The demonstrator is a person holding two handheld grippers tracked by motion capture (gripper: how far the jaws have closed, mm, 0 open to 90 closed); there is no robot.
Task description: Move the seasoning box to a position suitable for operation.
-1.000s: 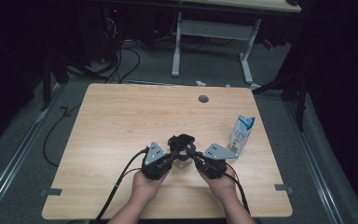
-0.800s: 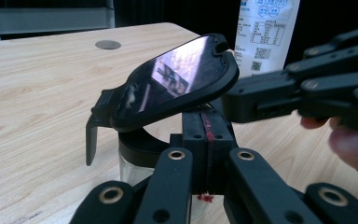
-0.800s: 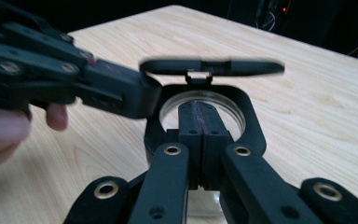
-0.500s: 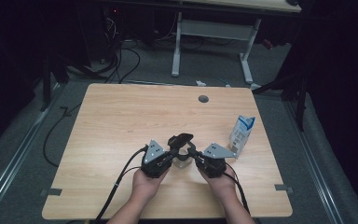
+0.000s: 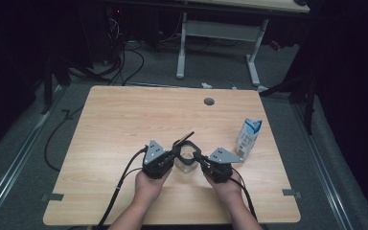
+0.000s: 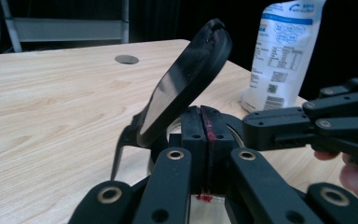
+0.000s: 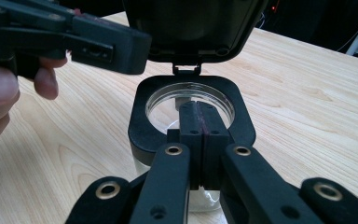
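Dim lab: bare wooden table (image 5: 124, 124), floor cables (image 5: 124, 62), second desk frame (image 5: 220, 33) behind.

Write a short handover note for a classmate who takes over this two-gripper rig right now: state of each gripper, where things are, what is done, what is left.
Left gripper: shut, fingers at the left rim of the clear jar with the black square collar, beside the raised lid.
Right gripper: shut, fingers at the jar's near rim.
Jar: near the front edge of the light wooden table; white and blue carton upright to its right.
Done: black hinged lid flipped up, mouth open.
Left: likely filling from the carton; nothing in the jar that I can see.
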